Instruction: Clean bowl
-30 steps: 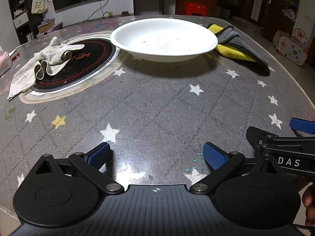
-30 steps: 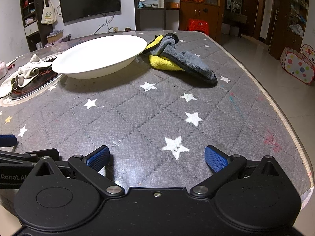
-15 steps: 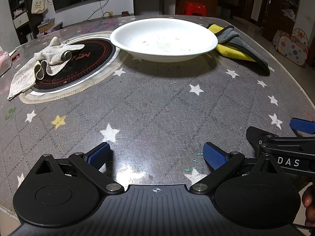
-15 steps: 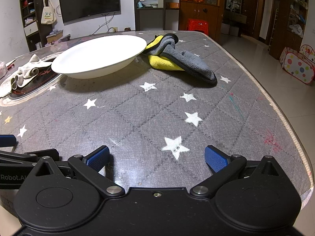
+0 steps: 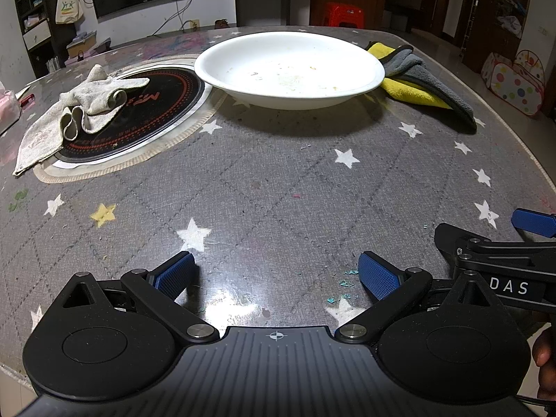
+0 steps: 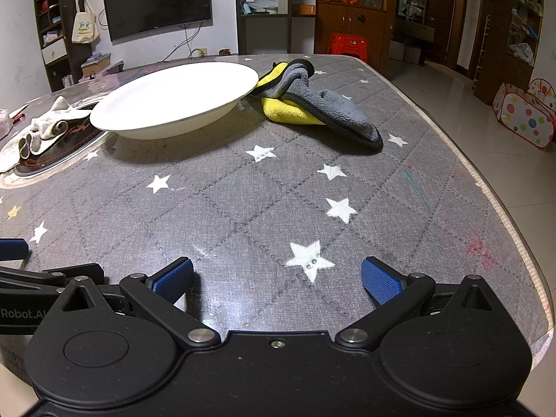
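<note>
White bowl (image 5: 292,69), yellow-and-grey cloth (image 6: 312,104), grey white-starred tablecloth (image 5: 278,180), blue fingers (image 5: 378,274).

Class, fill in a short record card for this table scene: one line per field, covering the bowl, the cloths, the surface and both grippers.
bowl: white bowl, upright on the table, food specks inside
cloth right of bowl: yellow and grey cloth, bunched, partly tucked under the bowl's rim
cloth left of bowl: pale rag, crumpled, lying partly on the round black hob
surface: grey star-print table cover, small crumbs near the front
left gripper: open, empty, near the table's front edge
right gripper: open, empty, beside the left one
</note>
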Motion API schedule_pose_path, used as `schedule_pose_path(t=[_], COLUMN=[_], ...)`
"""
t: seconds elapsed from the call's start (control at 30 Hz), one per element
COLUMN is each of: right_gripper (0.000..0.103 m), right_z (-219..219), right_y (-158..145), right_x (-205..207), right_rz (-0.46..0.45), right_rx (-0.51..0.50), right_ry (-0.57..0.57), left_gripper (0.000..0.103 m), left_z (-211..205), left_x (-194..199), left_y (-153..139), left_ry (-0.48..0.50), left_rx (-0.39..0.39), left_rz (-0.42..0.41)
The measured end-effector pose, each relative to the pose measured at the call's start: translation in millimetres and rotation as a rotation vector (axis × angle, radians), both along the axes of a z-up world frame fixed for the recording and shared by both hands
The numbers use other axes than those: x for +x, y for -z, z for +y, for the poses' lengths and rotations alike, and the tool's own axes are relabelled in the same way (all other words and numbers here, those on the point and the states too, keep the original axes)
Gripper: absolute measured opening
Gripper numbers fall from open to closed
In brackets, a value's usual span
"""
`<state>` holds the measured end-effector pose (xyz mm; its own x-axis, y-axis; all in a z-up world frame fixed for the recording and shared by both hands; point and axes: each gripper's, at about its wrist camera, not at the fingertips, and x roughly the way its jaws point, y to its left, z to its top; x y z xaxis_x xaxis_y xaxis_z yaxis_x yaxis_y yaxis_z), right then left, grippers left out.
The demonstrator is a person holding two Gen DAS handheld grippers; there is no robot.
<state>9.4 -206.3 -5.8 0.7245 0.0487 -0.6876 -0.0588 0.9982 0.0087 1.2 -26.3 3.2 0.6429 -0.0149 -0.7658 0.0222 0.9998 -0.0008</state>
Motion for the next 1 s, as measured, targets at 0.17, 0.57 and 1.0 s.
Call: schedule_pose_path(t=[0.17, 0.57, 1.0], right_gripper=[0.103, 0.103, 0.103], right_z=[0.0, -0.1, 0.3], right_y=[0.0, 1.5, 1.9], right_x=[-0.3, -0.4, -0.2], right_rz=[-0.003, -0.005, -0.008], right_rx=[0.000, 0.000, 0.000], right_ry=[0.001, 0.001, 0.002], left_gripper=[0.102, 0.102, 0.102], left_z=[0.1, 0.1, 0.0], left_x=[0.3, 0.4, -0.3], left_y=[-0.7, -1.0, -0.7], left_ry=[0.000, 0.000, 0.001], left_rx=[0.000, 0.000, 0.001], left_rz=[0.001, 0.000, 0.000])
